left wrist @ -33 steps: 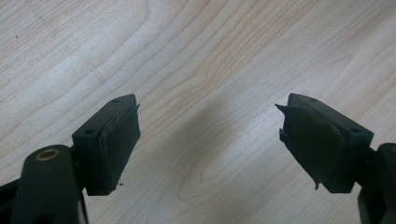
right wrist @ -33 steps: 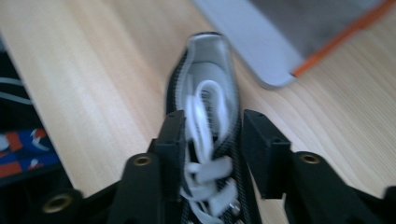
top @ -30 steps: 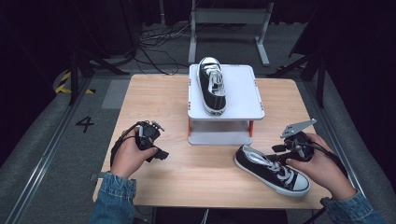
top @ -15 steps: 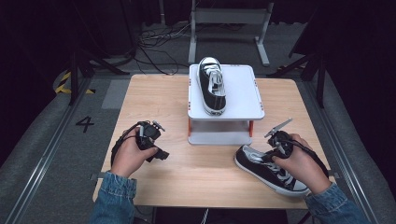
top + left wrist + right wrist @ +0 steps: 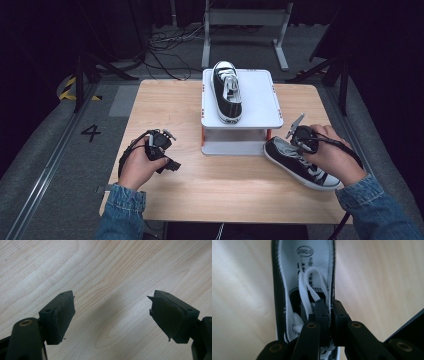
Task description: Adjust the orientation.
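Right gripper view: right gripper (image 5: 329,315), jaws just closing, pinches the shoe's (image 5: 294,277) side wall thinly; it may slip when lifted. Left gripper (image 5: 112,317) gapes, holding nothing, above the bench (image 5: 112,270).

My left gripper (image 5: 112,315): jaws spread wide, nothing between pads (image 5: 65,315). Below, bare light wooden tabletop (image 5: 105,270), grain running diagonally. Faint gripper shadow on wood between jaws.
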